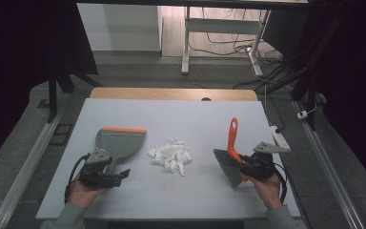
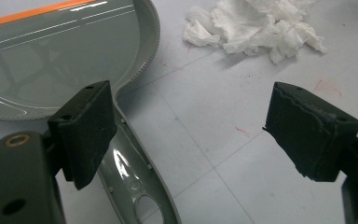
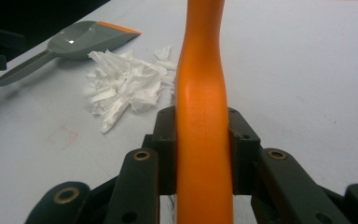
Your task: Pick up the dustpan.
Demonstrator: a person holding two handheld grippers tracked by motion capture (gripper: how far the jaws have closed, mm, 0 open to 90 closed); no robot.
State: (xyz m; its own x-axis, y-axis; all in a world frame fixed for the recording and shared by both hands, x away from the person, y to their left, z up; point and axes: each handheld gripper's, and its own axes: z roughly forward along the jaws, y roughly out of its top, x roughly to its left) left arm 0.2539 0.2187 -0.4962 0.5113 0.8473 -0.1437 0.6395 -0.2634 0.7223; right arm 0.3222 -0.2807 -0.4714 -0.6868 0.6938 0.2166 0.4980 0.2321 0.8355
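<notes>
A pile of torn white tissue paper scraps (image 1: 170, 156) is observed at the middle of the pale grey tabletop (image 1: 195, 200), between a grey plastic dustpan with an orange lip (image 1: 120, 141) and a hand brush with an orange plastic handle and grey bristles (image 1: 232, 157). The right tongs (image 3: 203, 140) are closed on the brush handle, while the left tongs (image 2: 186, 135) are spread wide over the dustpan's handle, gripping nothing. The scraps are judged light, soft and easily scattered; the rigid dustpan is best taken by its narrow handle.
</notes>
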